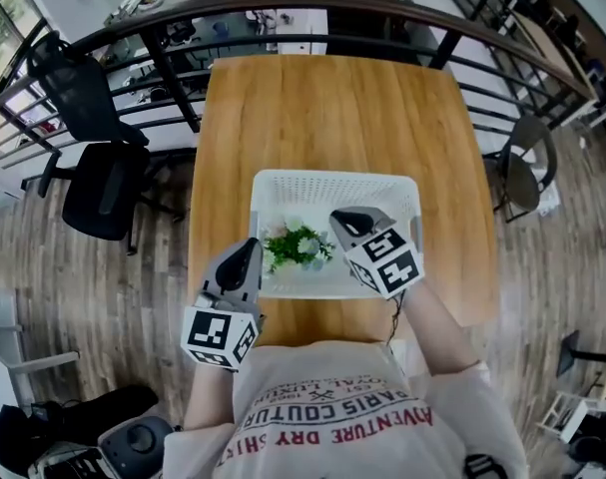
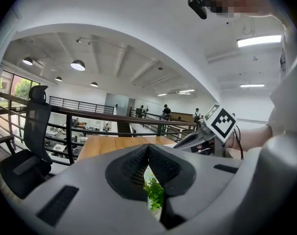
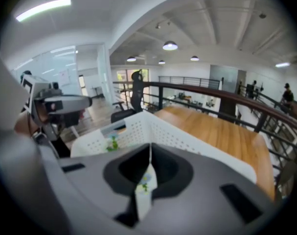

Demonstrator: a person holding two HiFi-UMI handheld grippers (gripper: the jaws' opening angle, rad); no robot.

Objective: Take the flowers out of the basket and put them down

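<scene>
A white perforated basket (image 1: 332,176) stands on the wooden table (image 1: 332,108) close to the person. Inside it lies a small bunch of green flowers (image 1: 298,244) with pale blossoms. My left gripper (image 1: 251,247) is at the basket's front left corner, jaws shut, its tip beside the greenery. In the left gripper view the flowers (image 2: 154,192) show through the gap below the closed pads. My right gripper (image 1: 336,218) hovers over the basket's middle right, jaws shut with nothing between them. The right gripper view shows the basket wall (image 3: 138,126) just ahead.
Bare tabletop stretches beyond the basket up to a dark railing (image 1: 283,8). A black office chair (image 1: 98,168) stands left of the table and a grey chair (image 1: 527,163) to its right. The table's front edge lies just under the person's chest.
</scene>
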